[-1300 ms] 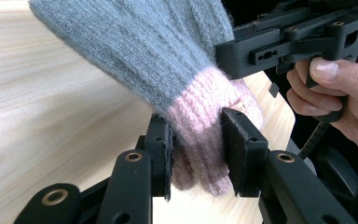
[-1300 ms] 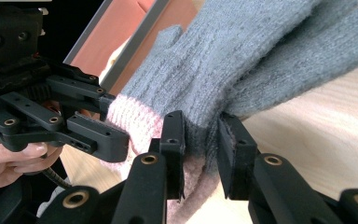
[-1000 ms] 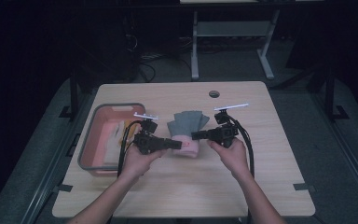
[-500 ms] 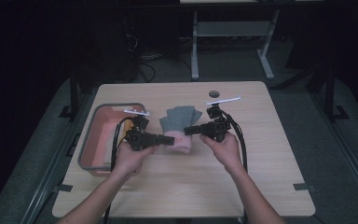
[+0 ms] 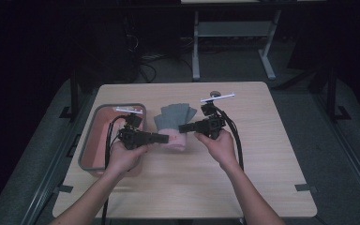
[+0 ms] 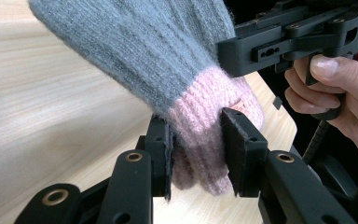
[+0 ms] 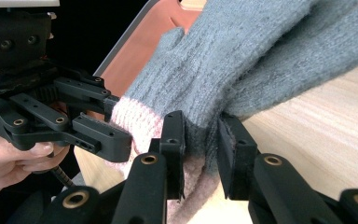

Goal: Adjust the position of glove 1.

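A grey knitted glove [image 5: 173, 117] with a pink cuff [image 5: 176, 141] hangs between my two grippers above the wooden table [image 5: 262, 154]. My left gripper [image 5: 165, 138] comes in from the left and is shut on the pink cuff [image 6: 200, 135], its pads [image 6: 161, 149] pressing the knit. From the right, my right gripper [image 5: 183, 127] is shut on the glove [image 7: 242, 70] where grey meets pink, just above the cuff [image 7: 137, 119]. The glove's fingers point away from me. In each gripper view the other gripper shows close by: the right gripper [image 6: 242, 56] and the left gripper [image 7: 116, 135].
A grey-rimmed tray [image 5: 91, 136] with a reddish inside stands at the table's left, just behind my left hand. A small dark round thing [image 5: 214, 93] lies near the table's far edge. Table legs [image 5: 196, 51] and cables stand on the dark floor beyond.
Both grippers have moved away from me and slightly up with the glove, which is now lifted off the table between them.
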{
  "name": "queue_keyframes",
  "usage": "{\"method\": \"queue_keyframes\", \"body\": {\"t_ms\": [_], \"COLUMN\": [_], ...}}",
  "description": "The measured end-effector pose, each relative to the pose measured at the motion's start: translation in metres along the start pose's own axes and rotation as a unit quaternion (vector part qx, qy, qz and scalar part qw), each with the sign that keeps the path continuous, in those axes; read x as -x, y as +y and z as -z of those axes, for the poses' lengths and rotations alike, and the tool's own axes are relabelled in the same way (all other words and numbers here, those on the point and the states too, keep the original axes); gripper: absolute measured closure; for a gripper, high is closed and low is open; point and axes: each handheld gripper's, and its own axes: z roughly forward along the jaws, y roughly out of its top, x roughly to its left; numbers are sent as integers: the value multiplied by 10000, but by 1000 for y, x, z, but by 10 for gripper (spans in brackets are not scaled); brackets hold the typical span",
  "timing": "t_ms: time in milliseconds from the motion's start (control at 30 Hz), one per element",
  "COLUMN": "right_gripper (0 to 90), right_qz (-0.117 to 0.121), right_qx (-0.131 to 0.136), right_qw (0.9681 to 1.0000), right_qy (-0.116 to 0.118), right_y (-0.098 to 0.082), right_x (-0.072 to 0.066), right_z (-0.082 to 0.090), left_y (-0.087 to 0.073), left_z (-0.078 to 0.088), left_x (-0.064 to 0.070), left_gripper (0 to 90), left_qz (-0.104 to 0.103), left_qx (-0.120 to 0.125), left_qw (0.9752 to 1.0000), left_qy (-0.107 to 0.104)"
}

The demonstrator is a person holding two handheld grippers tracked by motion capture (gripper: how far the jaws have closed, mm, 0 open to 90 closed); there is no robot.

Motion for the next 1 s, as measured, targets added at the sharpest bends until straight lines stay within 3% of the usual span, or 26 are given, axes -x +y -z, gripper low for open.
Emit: {"method": "queue_keyframes", "body": {"t_ms": [1000], "right_gripper": [735], "right_qz": [294], "right_qx": [-97], "right_qw": [9994], "right_qy": [131], "right_y": [30], "right_x": [-27], "right_z": [-33], "left_y": [0], "left_z": [42], "left_x": [-20], "left_gripper": [656], "left_qz": [161], "left_qx": [248], "left_qw": [9994], "left_qy": [165]}}
